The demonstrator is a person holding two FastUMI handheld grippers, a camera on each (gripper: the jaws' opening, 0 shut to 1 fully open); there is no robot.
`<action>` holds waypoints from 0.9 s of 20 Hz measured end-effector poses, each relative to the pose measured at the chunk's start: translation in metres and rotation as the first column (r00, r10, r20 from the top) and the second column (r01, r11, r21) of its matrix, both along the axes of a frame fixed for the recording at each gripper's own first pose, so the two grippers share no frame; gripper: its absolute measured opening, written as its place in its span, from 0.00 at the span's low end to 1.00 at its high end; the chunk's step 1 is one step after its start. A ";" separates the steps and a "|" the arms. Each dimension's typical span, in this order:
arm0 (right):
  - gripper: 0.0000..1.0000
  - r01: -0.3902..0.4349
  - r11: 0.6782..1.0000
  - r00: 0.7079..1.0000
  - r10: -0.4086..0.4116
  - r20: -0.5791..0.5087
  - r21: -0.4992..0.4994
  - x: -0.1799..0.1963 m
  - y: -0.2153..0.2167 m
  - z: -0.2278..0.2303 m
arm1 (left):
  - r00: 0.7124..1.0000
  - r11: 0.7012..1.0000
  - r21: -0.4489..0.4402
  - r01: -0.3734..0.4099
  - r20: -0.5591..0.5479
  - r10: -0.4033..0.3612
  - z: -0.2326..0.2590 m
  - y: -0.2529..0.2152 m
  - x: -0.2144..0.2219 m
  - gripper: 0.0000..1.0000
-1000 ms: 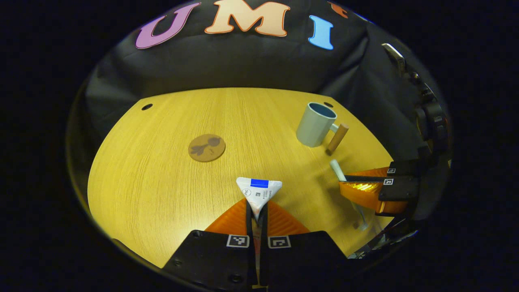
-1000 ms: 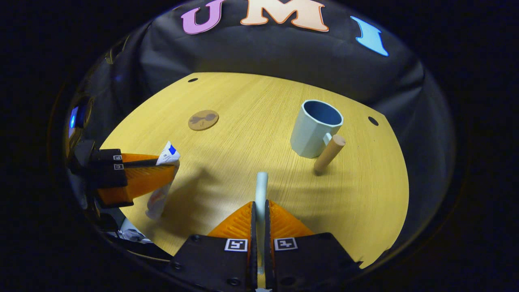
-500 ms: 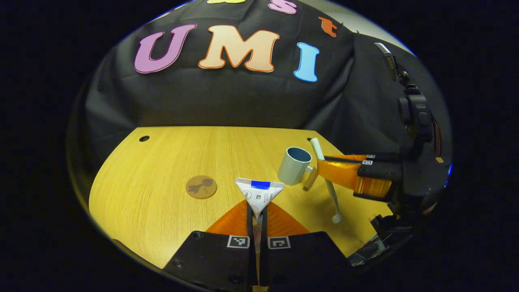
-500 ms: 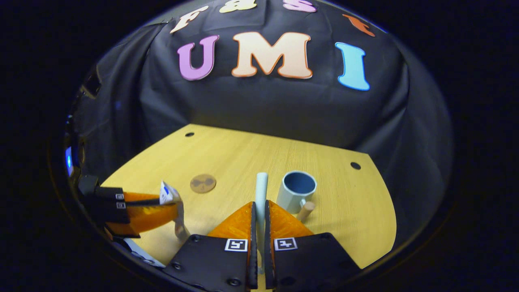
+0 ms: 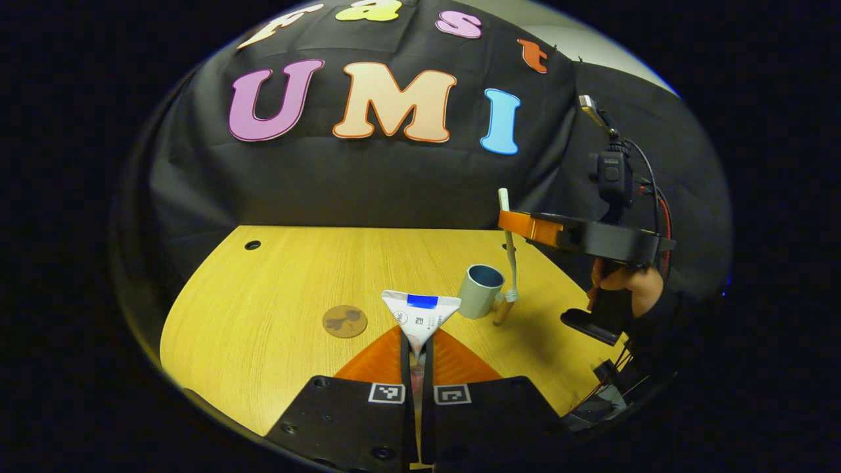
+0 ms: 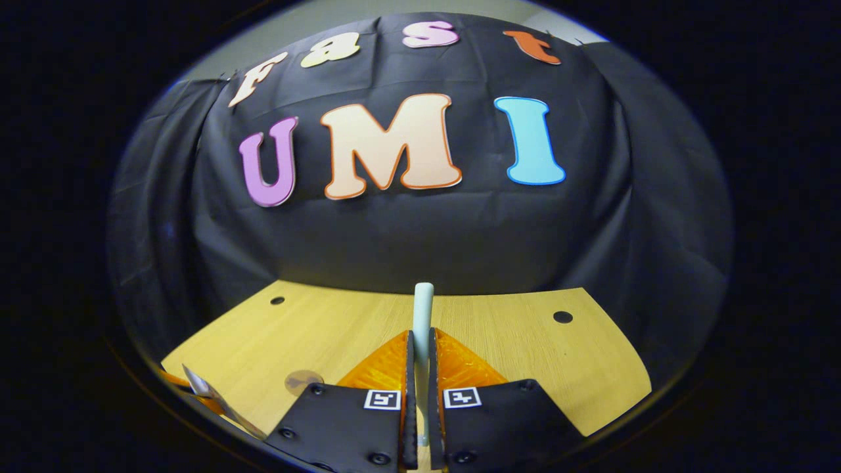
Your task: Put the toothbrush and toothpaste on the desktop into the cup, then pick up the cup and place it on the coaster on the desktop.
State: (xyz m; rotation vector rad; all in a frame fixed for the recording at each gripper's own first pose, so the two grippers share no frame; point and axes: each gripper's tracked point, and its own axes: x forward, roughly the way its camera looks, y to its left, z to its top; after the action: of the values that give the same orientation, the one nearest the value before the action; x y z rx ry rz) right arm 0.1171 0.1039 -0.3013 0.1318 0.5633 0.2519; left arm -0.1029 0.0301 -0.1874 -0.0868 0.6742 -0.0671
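Note:
My left gripper is shut on a white toothpaste tube, held above the wooden desktop. Ahead stand the pale blue cup with its wooden handle and, to its left, the round brown coaster. In the left gripper view my right gripper hovers level above the cup's right side, shut on the pale toothbrush, which hangs upright with its lower end beside the cup's handle. In the right gripper view the toothbrush stands between the fingers of the right gripper.
A hand holds the right gripper at the right of the left gripper view. The desktop has small round holes near its back corners. The toothpaste tube and coaster sit low left in the right gripper view.
Both grippers have risen with their loads. The right gripper lifted higher and levelled out, carrying the toothbrush upright to just beside the cup.

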 end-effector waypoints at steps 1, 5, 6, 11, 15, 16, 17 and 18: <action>0.09 0.022 1.000 1.000 -0.022 0.008 0.018 0.011 -0.003 -0.001 | 1.000 1.000 -0.006 -0.012 0.006 0.012 0.005 0.001 0.002 0.02; 0.09 0.075 0.991 0.997 -0.078 0.024 0.109 0.045 -0.009 -0.011 | 0.998 0.999 -0.008 -0.053 0.026 0.053 0.017 0.007 0.007 0.02; 0.09 0.085 0.990 0.996 -0.088 0.020 0.112 0.051 -0.012 -0.017 | 0.997 0.998 -0.003 -0.066 0.026 0.066 0.017 0.011 0.007 0.01; 0.10 0.097 0.993 0.995 -0.098 0.007 0.074 0.062 -0.021 -0.047 | 0.995 0.995 0.007 -0.098 0.014 0.098 0.016 0.014 0.013 0.02; 0.18 0.084 0.994 0.996 -0.083 -0.028 0.069 0.052 -0.020 -0.062 | 0.995 0.996 0.000 -0.095 0.011 0.095 0.012 0.007 0.025 0.02; 0.21 0.080 0.995 0.997 -0.078 -0.028 0.060 0.048 -0.023 -0.063 | 0.996 0.996 -0.004 -0.087 0.015 0.087 0.012 0.004 0.030 0.02; 0.39 0.070 0.996 0.997 -0.068 -0.034 0.061 0.042 -0.024 -0.064 | 0.997 0.997 -0.008 -0.075 0.018 0.075 0.012 0.000 0.035 0.02; 0.59 0.063 0.996 0.997 -0.060 -0.047 0.066 0.035 -0.025 -0.063 | 0.998 0.998 -0.013 -0.065 0.023 0.065 0.011 -0.003 0.040 0.02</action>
State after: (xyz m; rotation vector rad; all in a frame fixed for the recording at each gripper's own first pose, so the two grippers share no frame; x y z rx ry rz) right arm 0.1518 0.0784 -0.3644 0.2203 0.5944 0.2087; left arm -0.0629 0.0274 -0.1763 -0.1196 0.6473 -0.0098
